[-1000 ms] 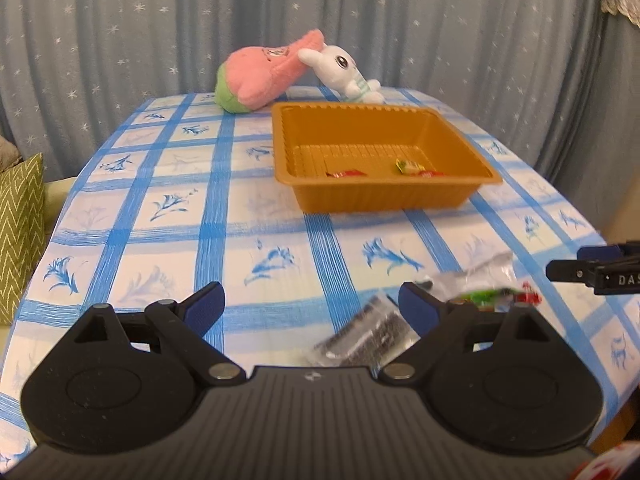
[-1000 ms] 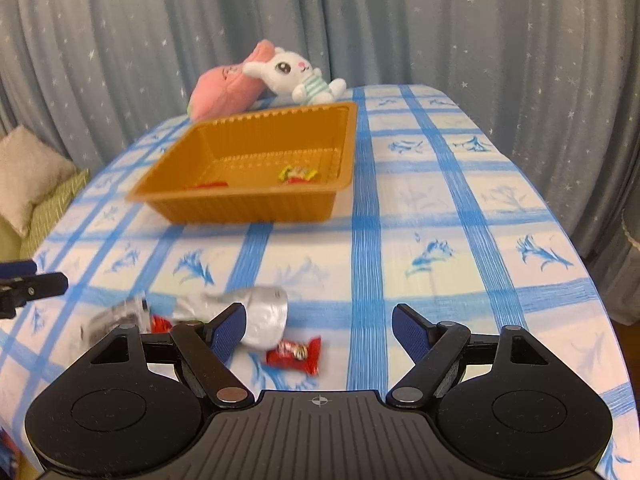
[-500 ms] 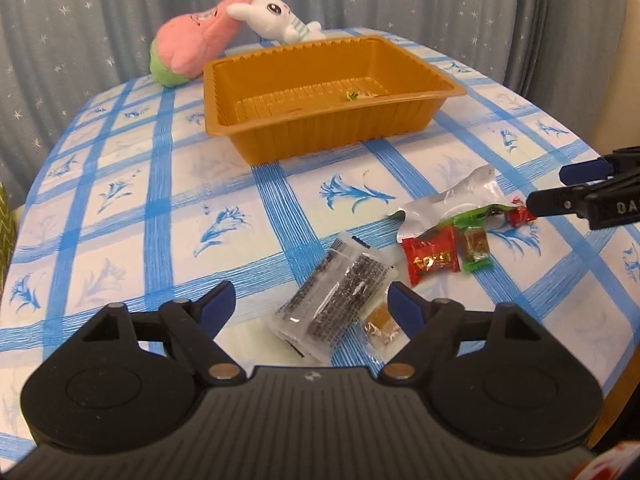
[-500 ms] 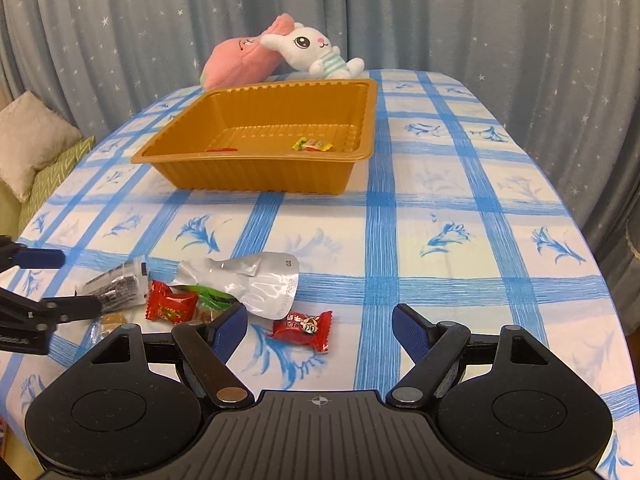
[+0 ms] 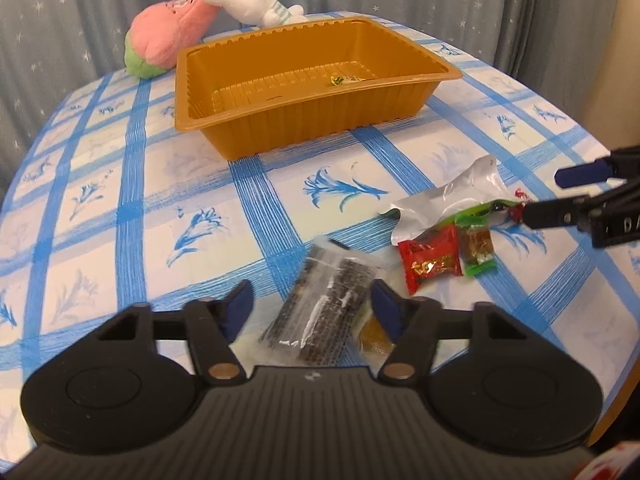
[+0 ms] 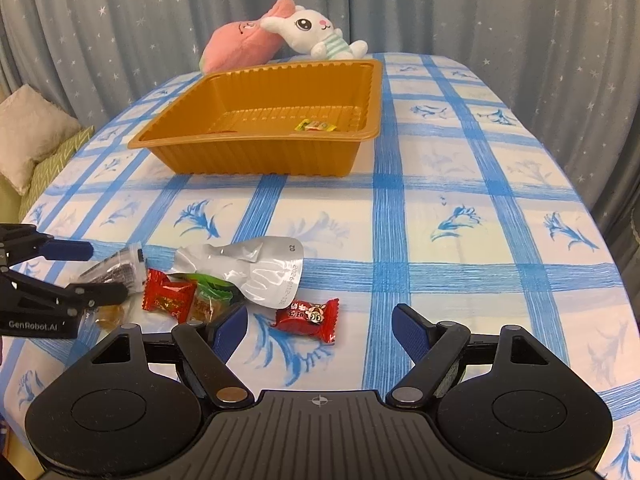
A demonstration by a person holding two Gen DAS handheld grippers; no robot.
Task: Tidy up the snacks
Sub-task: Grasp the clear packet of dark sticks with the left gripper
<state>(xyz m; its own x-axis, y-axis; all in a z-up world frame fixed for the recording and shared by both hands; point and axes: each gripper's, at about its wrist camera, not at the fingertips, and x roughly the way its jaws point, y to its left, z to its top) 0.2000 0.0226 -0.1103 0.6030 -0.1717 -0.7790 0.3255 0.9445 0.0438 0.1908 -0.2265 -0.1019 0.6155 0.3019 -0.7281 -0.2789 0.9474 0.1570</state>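
Currently, left gripper (image 5: 310,307) jaws, just closing, straddle the dark packet (image 5: 320,316) without touching. Packet is light, crinkly; grip mid-body. Right gripper (image 6: 320,326) stands apart, empty.

Right gripper (image 6: 320,318), jaws apart, above red candy (image 6: 307,314); orange tray (image 6: 256,148) beyond on checked tablecloth (image 6: 460,240).

A table (image 6: 460,184) under a blue-checked cloth carries an orange tray (image 6: 256,160) far back, two plush toys (image 6: 280,36) behind it, and near the front edge a loose cluster of wrapped snacks (image 6: 224,280), perhaps six.
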